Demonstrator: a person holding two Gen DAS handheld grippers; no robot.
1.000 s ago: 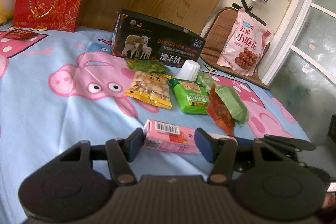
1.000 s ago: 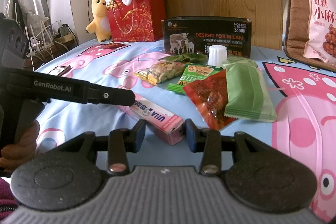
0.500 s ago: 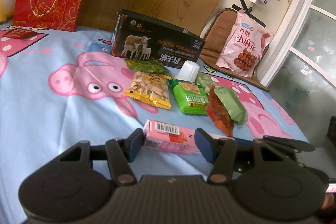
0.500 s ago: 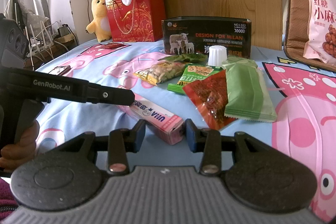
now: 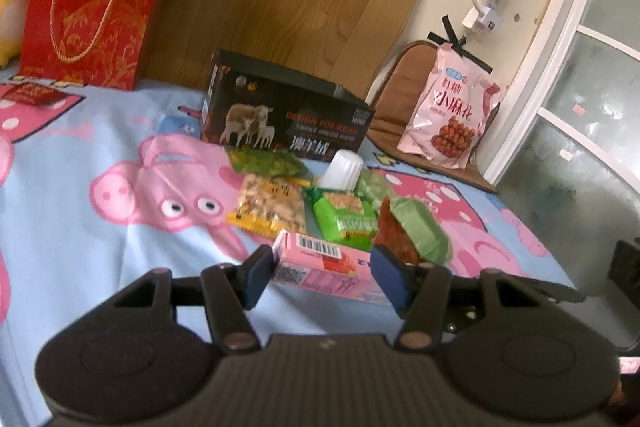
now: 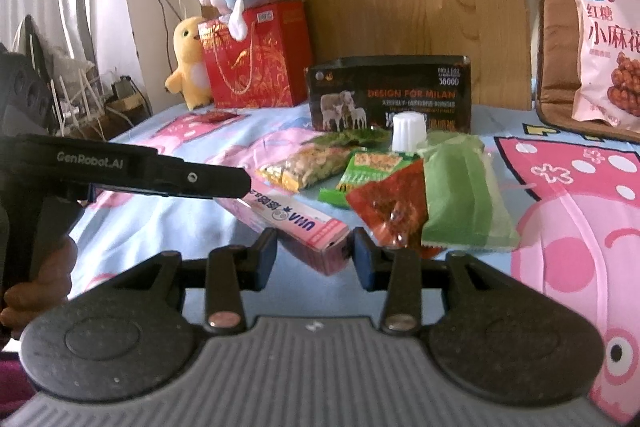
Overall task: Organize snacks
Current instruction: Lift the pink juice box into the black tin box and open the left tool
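Left wrist view: the left gripper [image 5: 322,275] has its fingers [image 5: 258,277] partway closed on the two ends of a long pink snack box [image 5: 320,261], barcode side up. The box looks lifted a bit off the bed sheet [image 5: 80,239], which is light blue with big pink pigs on it. Right behind the box there's a little pile of snacks: a yellow nut packet [image 5: 270,205], a bright green packet [image 5: 346,217], a red packet [image 5: 394,237] with a pale green packet [image 5: 418,227] lying on top of it, and a white ribbed cup [image 5: 340,171] standing upright. Further back sits a black box with sheep on it [image 5: 286,115], a red gift bag [image 5: 90,15] against the wooden headboard, and a big pink snack bag [image 5: 450,115] leaning on a brown cushion at the right.

Right wrist view: the right gripper [image 6: 314,259] is clamped narrow across the near end of the same pink snack box [image 6: 298,227], one finger on each side. The left gripper [image 6: 140,171] comes in from the left, held by a hand [image 6: 38,285], and covers the far end of the box. The red packet [image 6: 390,205] and pale green packet [image 6: 460,195] are just to the right of the box, with the yellow nut packet [image 6: 308,169] and white ribbed cup [image 6: 408,131] behind.
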